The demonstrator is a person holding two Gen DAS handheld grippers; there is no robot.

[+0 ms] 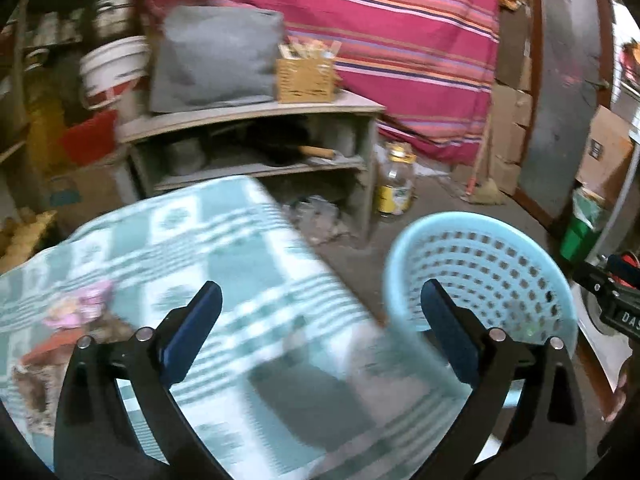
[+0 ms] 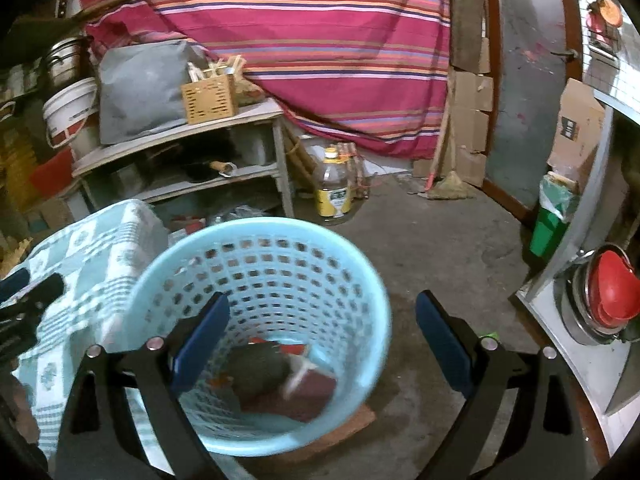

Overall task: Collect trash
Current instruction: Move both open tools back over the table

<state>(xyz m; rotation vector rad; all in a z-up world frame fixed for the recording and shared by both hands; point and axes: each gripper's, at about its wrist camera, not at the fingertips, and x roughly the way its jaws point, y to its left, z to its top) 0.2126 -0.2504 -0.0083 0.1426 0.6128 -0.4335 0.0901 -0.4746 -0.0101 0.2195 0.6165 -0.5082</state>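
Collecting trash, between pickups | left gripper (image 1: 320, 330) and right gripper (image 2: 322, 334) gaped wide, empty | basket (image 2: 372, 280) held scraps; wrappers (image 1: 76, 312) lay on tablecloth (image 1: 224, 236) | next: reach for wrappers.

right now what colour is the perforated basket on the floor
Light blue basket, clearest in the right wrist view.

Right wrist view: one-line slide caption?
Open right hand-held gripper above light-blue basket already holding trash.

light: dim, indoor; blur: strong motion smear in left view; edges: fisheye-bent, black corners
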